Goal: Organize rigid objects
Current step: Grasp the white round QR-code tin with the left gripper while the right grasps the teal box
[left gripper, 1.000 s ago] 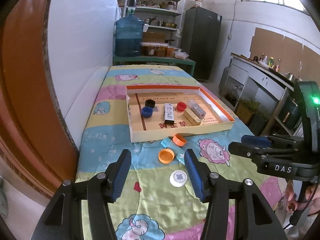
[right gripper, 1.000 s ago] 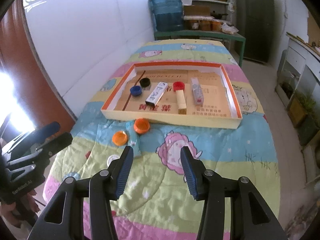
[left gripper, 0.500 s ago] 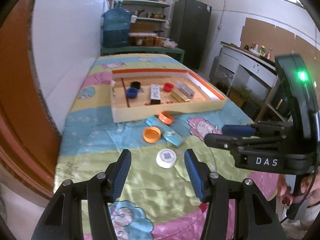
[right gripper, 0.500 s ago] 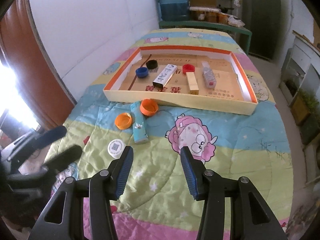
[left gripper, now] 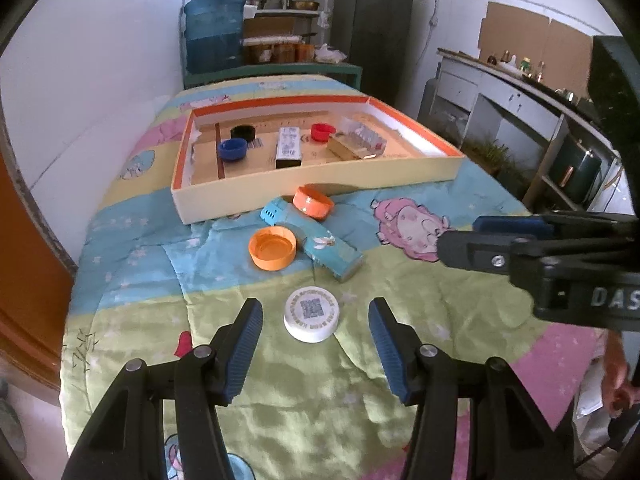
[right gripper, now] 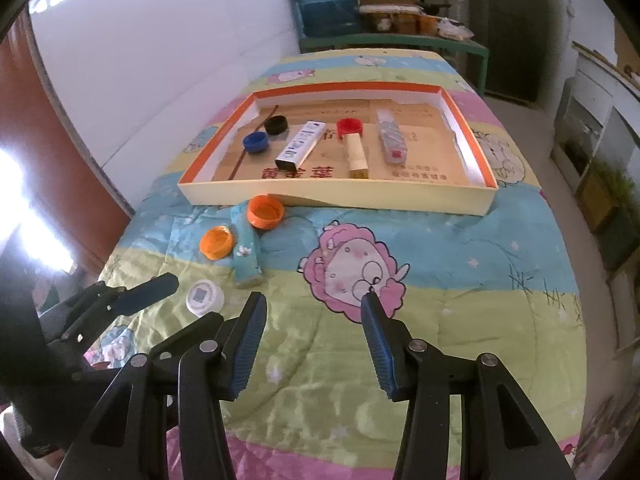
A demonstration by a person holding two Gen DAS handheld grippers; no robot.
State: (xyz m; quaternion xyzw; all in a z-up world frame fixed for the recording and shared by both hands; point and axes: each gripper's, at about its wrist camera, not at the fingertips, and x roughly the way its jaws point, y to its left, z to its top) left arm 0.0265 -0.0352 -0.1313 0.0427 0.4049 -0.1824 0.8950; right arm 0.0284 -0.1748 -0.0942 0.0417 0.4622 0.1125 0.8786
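Your quilt fills the frame, cartoon print, bare green and pink room lower centre and right. Tray sits upper centre, orange rim, red Chinese characters printed on its floor, near wall toward you. Inside it, left to right: blue cap, black cap, white printed box, red cap, tan box, clear packet.

Outside, just below the tray's near wall: teal box, one orange cap resting on its far end, second orange cap open side up touching its left side.

White cap, QR code on top, text ring unreadable, lies lower centre between your left gripper fingers, untouched; claw released. Right gripper released too, nothing between its fingers; "DAS" reads on its body.
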